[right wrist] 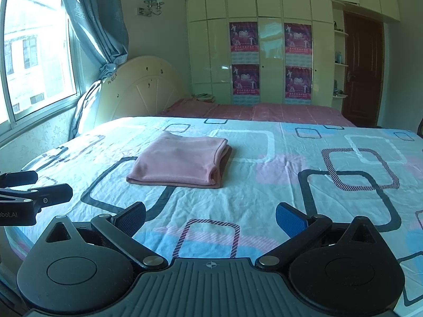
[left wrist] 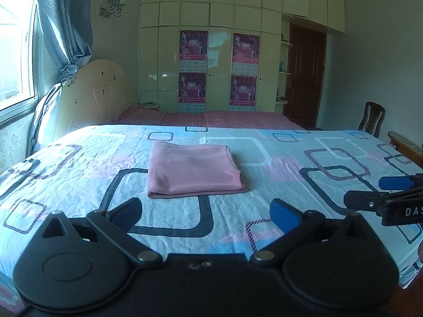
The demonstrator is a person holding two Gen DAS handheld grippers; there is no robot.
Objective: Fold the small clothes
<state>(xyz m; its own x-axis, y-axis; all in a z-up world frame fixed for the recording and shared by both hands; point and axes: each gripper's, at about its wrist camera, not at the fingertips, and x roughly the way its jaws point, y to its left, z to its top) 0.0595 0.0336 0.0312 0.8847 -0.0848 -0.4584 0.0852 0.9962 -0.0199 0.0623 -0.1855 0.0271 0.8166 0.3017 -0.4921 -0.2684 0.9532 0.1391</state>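
Pink cloth (left wrist: pixel 194 170) lies on the bed (left wrist: pixel 290 206) ahead of both tools, already a neat layered rectangle, stacked edges facing right. I judge the folding all but done; what remains is a check or one last tidy.

Left hand-held gripper (left wrist: pixel 206 212): jaws spread wide, holding nothing, cloth just beyond its tips. Right hand-held gripper (right wrist: pixel 210 218): also wide open and empty, cloth ahead and a little to its left.

If I do anything more, I would come in low and slow, press the top layer flat rather than pinch it, and avoid catching the sheet underneath. The loose right edge looks likeliest to slip, so I would steady it first with the right tool.
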